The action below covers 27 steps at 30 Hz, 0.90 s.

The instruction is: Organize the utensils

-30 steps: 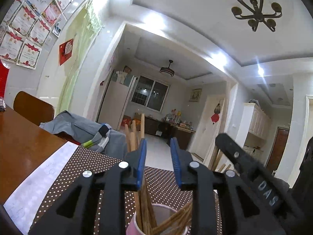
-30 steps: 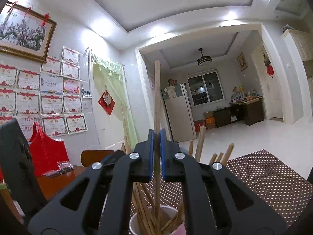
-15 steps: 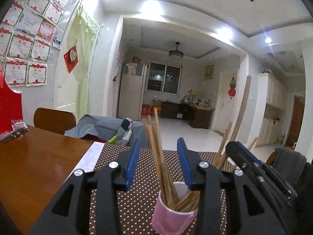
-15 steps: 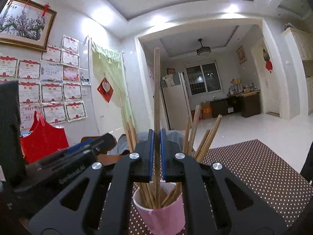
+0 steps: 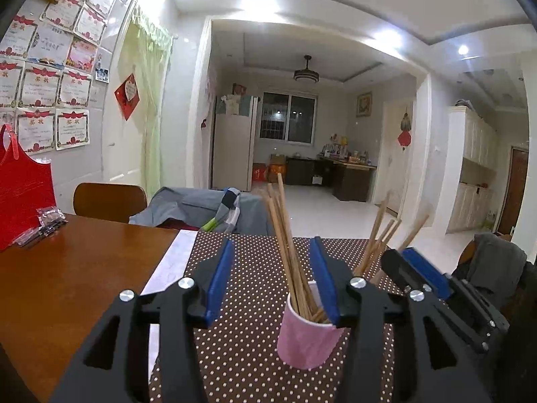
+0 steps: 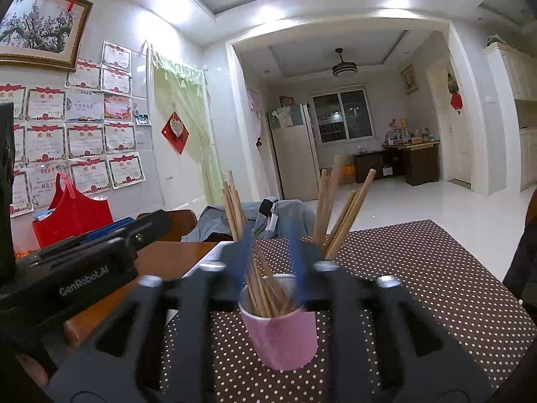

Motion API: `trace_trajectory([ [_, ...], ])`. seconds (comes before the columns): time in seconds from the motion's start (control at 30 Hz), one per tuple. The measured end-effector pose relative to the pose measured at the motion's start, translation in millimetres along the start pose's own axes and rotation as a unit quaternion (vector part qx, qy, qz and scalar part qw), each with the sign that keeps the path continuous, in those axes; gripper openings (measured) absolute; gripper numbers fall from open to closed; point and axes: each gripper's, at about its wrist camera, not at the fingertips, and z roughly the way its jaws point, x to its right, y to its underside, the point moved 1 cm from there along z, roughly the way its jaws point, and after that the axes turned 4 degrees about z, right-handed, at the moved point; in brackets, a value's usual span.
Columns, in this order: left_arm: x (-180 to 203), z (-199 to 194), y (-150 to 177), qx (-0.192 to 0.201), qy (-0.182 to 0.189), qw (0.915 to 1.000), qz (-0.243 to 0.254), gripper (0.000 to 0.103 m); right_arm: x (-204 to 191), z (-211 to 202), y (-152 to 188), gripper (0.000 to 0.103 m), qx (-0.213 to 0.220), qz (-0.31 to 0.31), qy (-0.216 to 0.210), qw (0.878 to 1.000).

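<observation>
A pink cup [image 5: 303, 339] [image 6: 285, 339] full of wooden chopsticks [image 5: 285, 235] [image 6: 339, 215] stands on a brown dotted placemat [image 5: 245, 362] [image 6: 419, 268]. My left gripper [image 5: 271, 245] faces it with its jaws opening. The chopsticks show in the gap, but neither blue pad presses on them. My right gripper [image 6: 270, 235] is blurred, its jaws opening around the cup's chopsticks with nothing gripped. Each gripper appears in the other's view: the right gripper [image 5: 402, 258] beside the cup, and the left gripper [image 6: 147, 225] at the left.
The placemat lies on a wooden table [image 5: 67, 268] with a white paper strip [image 5: 171, 262] along its left edge. A red bag [image 5: 23, 191] and a small packet [image 5: 47, 221] sit at far left. A chair [image 5: 107, 201] with a grey jacket [image 5: 188, 208] stands behind the table.
The right gripper was shut on one upright chopstick and has let it go into the cup. The left jaws have widened. Both grippers have drawn back, so the cup shows more fully.
</observation>
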Motion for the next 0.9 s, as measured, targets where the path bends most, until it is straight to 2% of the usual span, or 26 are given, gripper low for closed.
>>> trace_trajectory([
  [0.17, 0, -25, 2, 0.006, -0.002, 1.0, 0.003, 0.051, -3, -27, -6, 0.044, 0.002, -0.002, 0.007, 1.0],
  [0.27, 0, -44, 2, 0.007, -0.005, 0.9999, 0.009, 0.058, -4, -45, -10, 0.044, 0.002, 0.004, 0.013, 1.0],
  [0.43, 0, -78, 0, 0.017, -0.008, 0.9998, 0.007, 0.058, -11, -75, -15, 0.051, -0.001, 0.003, 0.018, 1.0],
  [0.57, 5, -105, 0, 0.022, -0.013, 0.9993, 0.027, 0.059, -20, -100, -18, 0.056, -0.005, -0.007, 0.024, 1.0],
  [0.63, 8, -121, 0, 0.028, -0.02, 0.9988, 0.036, 0.059, -23, -110, -20, 0.063, -0.007, -0.009, 0.029, 1.0],
  [0.67, 10, -130, 1, 0.03, -0.022, 0.9986, 0.039, 0.06, -25, -115, -21, 0.064, -0.007, -0.009, 0.032, 0.999],
  [0.73, 13, -143, 2, 0.036, -0.023, 0.9982, 0.041, 0.069, -30, -127, -23, 0.069, -0.009, -0.012, 0.034, 0.999],
  [0.9, 18, -177, 6, 0.05, -0.03, 0.9971, 0.048, 0.071, -42, -148, -29, 0.075, -0.005, -0.02, 0.042, 0.999],
])
